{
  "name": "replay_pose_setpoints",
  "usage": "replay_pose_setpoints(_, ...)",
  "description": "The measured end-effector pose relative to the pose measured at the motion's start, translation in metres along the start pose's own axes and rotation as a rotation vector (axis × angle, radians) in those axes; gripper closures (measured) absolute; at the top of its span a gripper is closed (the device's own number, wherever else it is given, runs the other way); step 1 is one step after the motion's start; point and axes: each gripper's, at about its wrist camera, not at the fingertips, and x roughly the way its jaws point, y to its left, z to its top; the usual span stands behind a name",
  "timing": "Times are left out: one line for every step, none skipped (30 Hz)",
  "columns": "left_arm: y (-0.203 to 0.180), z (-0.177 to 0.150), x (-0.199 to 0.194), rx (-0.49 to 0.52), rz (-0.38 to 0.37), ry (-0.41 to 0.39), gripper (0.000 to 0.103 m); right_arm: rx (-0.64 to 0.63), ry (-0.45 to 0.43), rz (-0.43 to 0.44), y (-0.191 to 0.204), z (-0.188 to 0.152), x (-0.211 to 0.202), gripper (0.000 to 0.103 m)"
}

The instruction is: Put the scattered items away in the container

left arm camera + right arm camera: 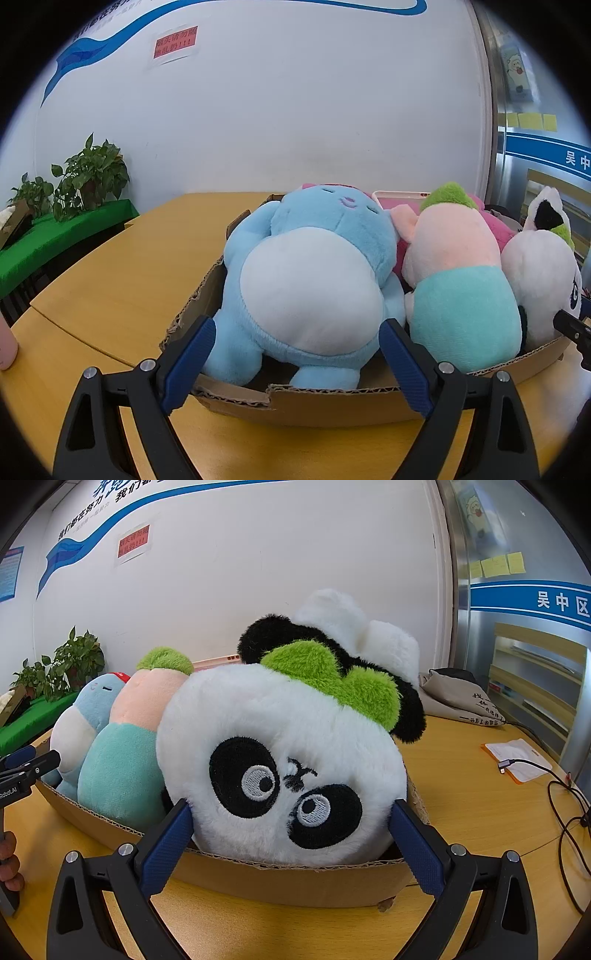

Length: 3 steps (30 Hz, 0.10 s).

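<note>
Left gripper (pixel 297 341) jaws apart astride blue plush (pixel 314 280); right gripper (pixel 291 821) apart around panda (pixel 284 760) (both boxed): back straight out over cardboard box (pixel 332 404) near edge.

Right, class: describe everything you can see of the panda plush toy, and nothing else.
The panda plush toy is fluffy white with black eye patches, embroidered eyes, black ears and a green leaf tuft on its head. It lies tipped in the right end of the cardboard box, face towards the right wrist camera, leaning against the pink and teal plush. The right gripper brackets its head with wide jaws; whether the pads press it is unclear.
</note>
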Motion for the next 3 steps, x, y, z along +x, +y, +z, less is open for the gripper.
replay_pose_setpoints(0.0000,0.0001,0.0000,0.000,0.000,0.000,0.013,0.000,0.000,0.000,0.0007,0.0001,0.0000,0.000)
replay_pose_setpoints(0.0000,0.0002,0.0002,0.000,0.000,0.000,0.013,0.000,0.000,0.000,0.0006,0.0001,-0.0001,0.000)
replay_pose_setpoints(0.0000,0.0001,0.0002,0.001,0.000,-0.001,0.013,0.000,0.000,0.000,0.0007,0.0002,0.0000,0.000)
